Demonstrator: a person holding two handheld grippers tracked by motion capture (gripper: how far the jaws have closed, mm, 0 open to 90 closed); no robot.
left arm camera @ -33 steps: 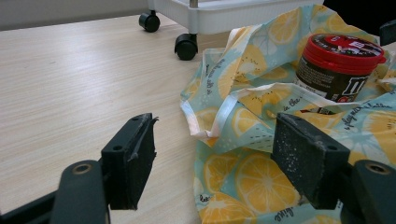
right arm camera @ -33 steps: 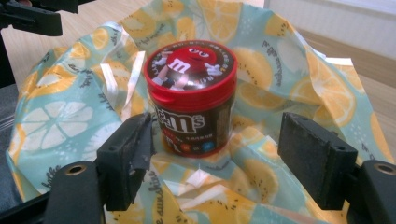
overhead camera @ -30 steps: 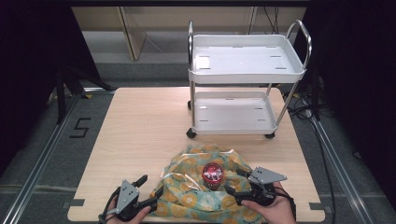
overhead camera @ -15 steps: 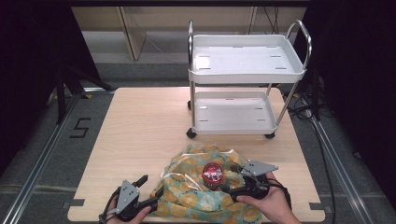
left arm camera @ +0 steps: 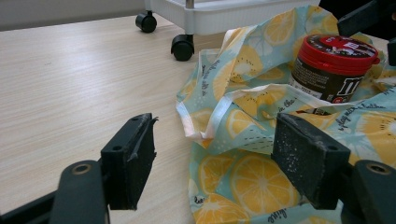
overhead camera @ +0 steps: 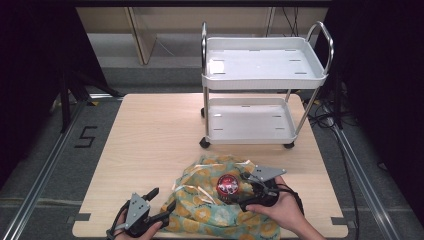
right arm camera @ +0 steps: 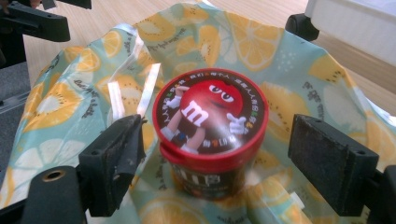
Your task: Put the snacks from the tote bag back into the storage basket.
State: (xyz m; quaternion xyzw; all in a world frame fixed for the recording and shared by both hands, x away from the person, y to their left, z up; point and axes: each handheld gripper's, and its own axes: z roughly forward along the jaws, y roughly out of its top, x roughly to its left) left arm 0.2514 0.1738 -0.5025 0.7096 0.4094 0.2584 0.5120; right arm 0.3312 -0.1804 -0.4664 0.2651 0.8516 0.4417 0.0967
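One round brown candy tub with a red lid point(overhead camera: 228, 186) stands upright on one crumpled pale-green cloth bag printed with yellow lemon slices point(overhead camera: 200, 212), which lies on the near part of one light wooden table point(overhead camera: 155, 135). One white two-shelf metal trolley on black castors point(overhead camera: 262, 82) stands on the far side of the table, well apart from the tub. Two hand-held grippers are at work.

The right gripper point(overhead camera: 245, 192) sits just beside the tub, pointing at it from the person's right. In the right gripper view its jaws stand wide apart with the tub point(right arm camera: 210, 135) between them, the lid facing up; the left pad point(right arm camera: 119, 161) is very near the tub's side, though contact cannot be told, and the right pad lies clear of it.

The left gripper point(overhead camera: 162, 205) rests at the bag's near left edge. In the left gripper view its jaws are wide too, a white-edged fold of the bag point(left arm camera: 243, 140) lying between them, with the tub point(left arm camera: 334, 70) farther off beyond the right jaw
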